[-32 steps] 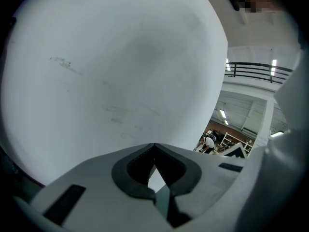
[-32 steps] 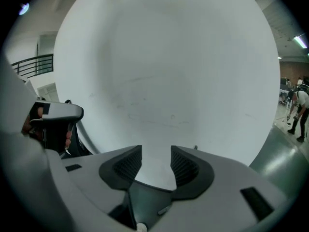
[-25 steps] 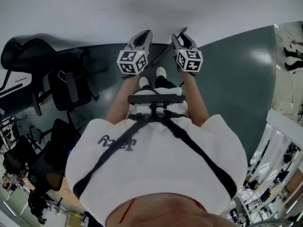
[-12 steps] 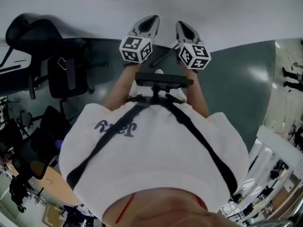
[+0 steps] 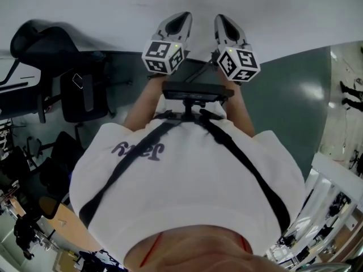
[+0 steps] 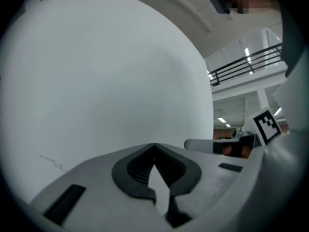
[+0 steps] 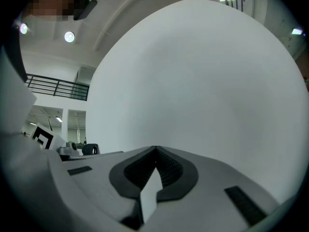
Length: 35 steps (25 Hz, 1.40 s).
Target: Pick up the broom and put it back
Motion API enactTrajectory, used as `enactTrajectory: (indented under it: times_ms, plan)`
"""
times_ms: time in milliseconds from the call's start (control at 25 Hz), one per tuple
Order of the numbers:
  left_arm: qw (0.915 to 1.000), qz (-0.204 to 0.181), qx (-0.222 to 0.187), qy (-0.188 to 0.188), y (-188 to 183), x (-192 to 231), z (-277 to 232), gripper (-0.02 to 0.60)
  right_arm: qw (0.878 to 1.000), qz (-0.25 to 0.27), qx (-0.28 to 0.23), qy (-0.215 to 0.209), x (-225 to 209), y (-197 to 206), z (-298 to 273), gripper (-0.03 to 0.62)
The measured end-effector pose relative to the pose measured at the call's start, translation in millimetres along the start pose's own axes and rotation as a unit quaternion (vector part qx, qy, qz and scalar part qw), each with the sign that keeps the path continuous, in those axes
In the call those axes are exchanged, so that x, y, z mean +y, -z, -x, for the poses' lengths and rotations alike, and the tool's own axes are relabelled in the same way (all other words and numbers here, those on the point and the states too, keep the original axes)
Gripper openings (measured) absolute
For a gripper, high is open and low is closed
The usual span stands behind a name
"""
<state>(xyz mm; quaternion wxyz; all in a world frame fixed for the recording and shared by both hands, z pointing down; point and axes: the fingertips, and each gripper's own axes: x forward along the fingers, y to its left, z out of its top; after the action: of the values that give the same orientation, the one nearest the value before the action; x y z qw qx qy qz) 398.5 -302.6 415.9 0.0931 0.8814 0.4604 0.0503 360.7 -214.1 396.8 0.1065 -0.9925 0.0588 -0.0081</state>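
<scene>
In the head view a thin dark stick [image 5: 199, 72], which looks like the broom's handle, slants across the dark floor by the wall. It lies lower in the picture than both gripper tips, and neither gripper touches it. My left gripper [image 5: 182, 17] and right gripper [image 5: 222, 18] are held up side by side, level, pointing at the white wall. In the left gripper view the left gripper [image 6: 154, 145] is shut with nothing between the pads. The right gripper [image 7: 155, 148] is shut and empty too. The broom's head is not visible.
The white wall [image 5: 113, 10] fills both gripper views close ahead. Black office chairs [image 5: 85, 95] stand at the left on the dark green floor [image 5: 283, 84]. A black device [image 5: 195, 90] is strapped to the person's chest. A wooden desk [image 5: 62, 220] is at the lower left.
Both grippers have risen in the head view, from over the floor to in front of the white wall. The person's shoes, seen a second ago, are now hidden.
</scene>
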Motion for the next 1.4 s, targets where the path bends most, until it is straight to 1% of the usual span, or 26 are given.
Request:
enactTrajectory:
  times_ms: [320,560,760,1040,1400]
  plan:
    - [0.9999,-0.007,-0.016,0.003,-13,-6,0,0.012,1.000,0.010,-0.010,0.022,-7,-7,7,0.008]
    - [0.9998,-0.003,-0.016,0.006,-14,-10,1,0.012,0.999,0.011,-0.013,0.032,-10,-11,13,0.008]
    - [0.9998,-0.001,-0.017,0.009,-11,-9,3,0.012,0.999,0.009,-0.013,0.035,-8,-6,15,0.008]
    - [0.9998,0.000,-0.013,0.018,-10,-22,0,0.012,0.998,0.014,-0.013,0.052,-17,-9,26,0.008]
    - [0.9997,-0.001,-0.010,0.020,-8,-28,1,0.011,0.998,0.018,-0.011,0.058,-18,-6,34,0.008]
